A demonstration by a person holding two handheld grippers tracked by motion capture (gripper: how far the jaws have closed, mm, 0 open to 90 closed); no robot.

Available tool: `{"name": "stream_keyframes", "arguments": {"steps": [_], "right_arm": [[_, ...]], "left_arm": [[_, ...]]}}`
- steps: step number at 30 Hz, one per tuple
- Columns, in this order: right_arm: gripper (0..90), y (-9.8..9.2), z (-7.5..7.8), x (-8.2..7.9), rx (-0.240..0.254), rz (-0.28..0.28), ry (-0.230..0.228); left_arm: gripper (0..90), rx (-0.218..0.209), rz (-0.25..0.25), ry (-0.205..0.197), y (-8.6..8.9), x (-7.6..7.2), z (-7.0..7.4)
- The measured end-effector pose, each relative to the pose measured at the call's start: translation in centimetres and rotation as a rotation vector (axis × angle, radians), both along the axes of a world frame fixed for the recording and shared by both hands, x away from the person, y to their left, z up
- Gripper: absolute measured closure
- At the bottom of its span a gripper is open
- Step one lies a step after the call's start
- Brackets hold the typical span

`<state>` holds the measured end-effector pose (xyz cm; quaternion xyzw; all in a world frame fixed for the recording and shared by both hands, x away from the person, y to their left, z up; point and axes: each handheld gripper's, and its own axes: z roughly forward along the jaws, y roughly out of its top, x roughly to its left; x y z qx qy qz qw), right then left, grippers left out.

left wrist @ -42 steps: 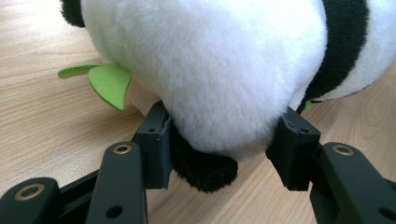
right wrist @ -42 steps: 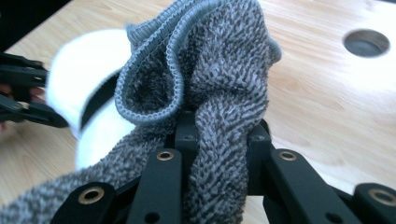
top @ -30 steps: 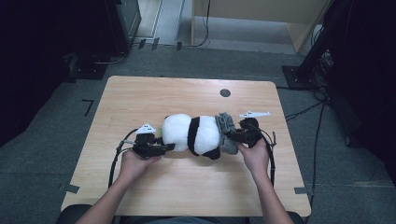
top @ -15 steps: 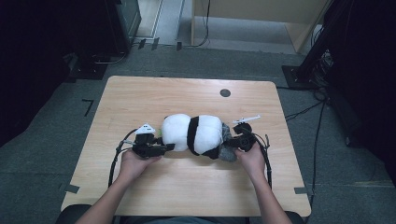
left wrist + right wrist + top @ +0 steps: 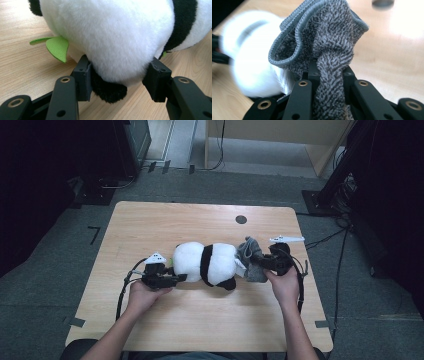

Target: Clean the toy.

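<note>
A black-and-white plush panda [image 5: 207, 263] lies on its side in the middle of the wooden table [image 5: 150, 220]. My left gripper [image 5: 180, 278] is shut on the panda's left end; in the left gripper view both pads press into the white fur [image 5: 117, 45] and a black paw [image 5: 110, 91] sits between them. A green felt leaf [image 5: 58, 47] pokes out beside the toy. My right gripper [image 5: 256, 264] is shut on a bunched grey cloth [image 5: 250, 255] held against the panda's right end. The towel-like cloth [image 5: 324, 45] rises between the black jaws in the right gripper view.
A round dark hole [image 5: 241, 219] marks the table's far side. Dark equipment and cables [image 5: 325, 240] stand on the grey floor around the table. A wooden cabinet [image 5: 280, 140] is at the back.
My right gripper has carried the grey cloth down along the panda's end and back up again. The left hand and the panda have stayed put.
</note>
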<state>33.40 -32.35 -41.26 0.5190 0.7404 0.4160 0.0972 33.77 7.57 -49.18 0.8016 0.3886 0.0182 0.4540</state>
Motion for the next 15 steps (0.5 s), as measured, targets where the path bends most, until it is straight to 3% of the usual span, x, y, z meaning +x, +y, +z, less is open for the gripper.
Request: {"name": "stream_keyframes", "arguments": {"steps": [4, 8, 12, 15], "right_arm": [[77.3, 1.3, 3.4, -0.6, -0.004, 0.037, -0.072], [77.3, 3.9, 6.1, -0.7, 0.012, 0.111, -0.123], [77.2, 7.4, 7.4, -0.4, 0.009, 0.198, -0.15], [77.2, 10.3, 7.2, 0.2, 0.016, 0.258, -0.145]], "left_arm": [[47.0, -0.004, 0.002, 0.0, 0.0, 0.0, 0.0], [47.0, 0.0, -0.002, -0.002, 0.0, 0.0, 0.1], [47.0, -0.002, 0.002, -0.002, 0.0, 0.0, 0.1], [46.9, -0.005, 0.005, -0.002, -0.1, 0.0, 0.1]]}}
